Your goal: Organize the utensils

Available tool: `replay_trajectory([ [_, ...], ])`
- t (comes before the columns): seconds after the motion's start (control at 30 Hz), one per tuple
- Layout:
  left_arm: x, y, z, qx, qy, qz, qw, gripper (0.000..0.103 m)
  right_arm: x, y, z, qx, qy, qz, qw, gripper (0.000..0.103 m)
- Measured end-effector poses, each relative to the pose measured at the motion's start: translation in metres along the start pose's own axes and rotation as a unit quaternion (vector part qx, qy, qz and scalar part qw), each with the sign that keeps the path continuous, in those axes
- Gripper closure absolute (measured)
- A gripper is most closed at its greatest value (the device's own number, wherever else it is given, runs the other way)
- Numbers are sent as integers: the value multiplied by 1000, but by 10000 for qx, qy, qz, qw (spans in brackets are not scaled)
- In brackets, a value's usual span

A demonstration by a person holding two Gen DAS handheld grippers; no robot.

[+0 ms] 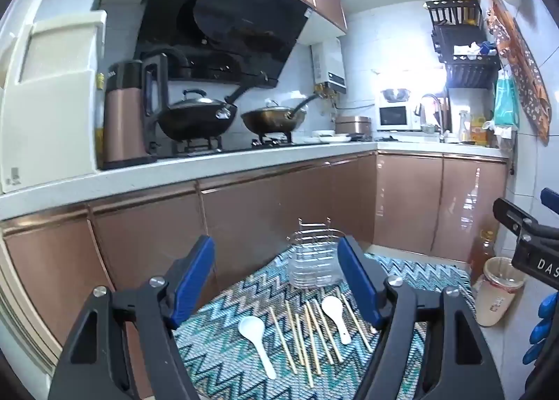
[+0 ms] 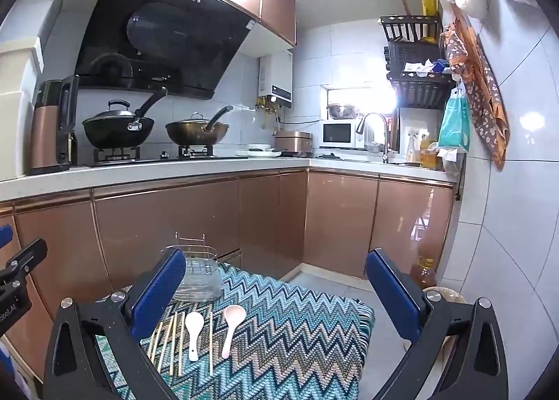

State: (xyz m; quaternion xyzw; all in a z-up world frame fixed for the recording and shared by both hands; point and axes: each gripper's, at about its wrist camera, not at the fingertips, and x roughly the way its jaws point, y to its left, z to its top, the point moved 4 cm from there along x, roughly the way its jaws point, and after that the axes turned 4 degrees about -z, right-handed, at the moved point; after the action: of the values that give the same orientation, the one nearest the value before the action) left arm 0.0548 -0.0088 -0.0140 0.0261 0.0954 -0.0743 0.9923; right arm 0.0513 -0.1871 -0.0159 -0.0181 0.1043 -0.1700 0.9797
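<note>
Several wooden chopsticks (image 1: 311,337) lie side by side on a zigzag-patterned cloth (image 1: 227,358), between two white spoons (image 1: 256,337) (image 1: 337,314). A clear utensil holder with a wire frame (image 1: 314,258) stands upright at the cloth's far edge. My left gripper (image 1: 276,281) is open and empty, held above the utensils. In the right wrist view the spoons (image 2: 194,332) (image 2: 231,325), the chopsticks (image 2: 167,337) and the holder (image 2: 200,277) sit to the lower left. My right gripper (image 2: 276,291) is open and empty above the cloth (image 2: 297,330).
The table stands in a narrow kitchen by copper cabinets (image 1: 262,211). A counter (image 1: 209,162) holds two woks, a kettle and a microwave. An oil bottle (image 1: 484,253) and a lined bin (image 1: 499,290) stand on the floor at right. The right gripper's body (image 1: 531,242) shows at the right edge.
</note>
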Motion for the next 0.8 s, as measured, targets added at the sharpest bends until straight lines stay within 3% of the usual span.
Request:
replay_trajectory([
  [0.47, 13, -6, -3, 115, 183, -226, 9995, 31, -1, -4, -4, -16, -89, -244, 9997, 0],
  [0.8, 12, 8, -6, -41, 168, -16, 9998, 31, 7, 21, -8, -343, -12, 99, 9994, 0],
])
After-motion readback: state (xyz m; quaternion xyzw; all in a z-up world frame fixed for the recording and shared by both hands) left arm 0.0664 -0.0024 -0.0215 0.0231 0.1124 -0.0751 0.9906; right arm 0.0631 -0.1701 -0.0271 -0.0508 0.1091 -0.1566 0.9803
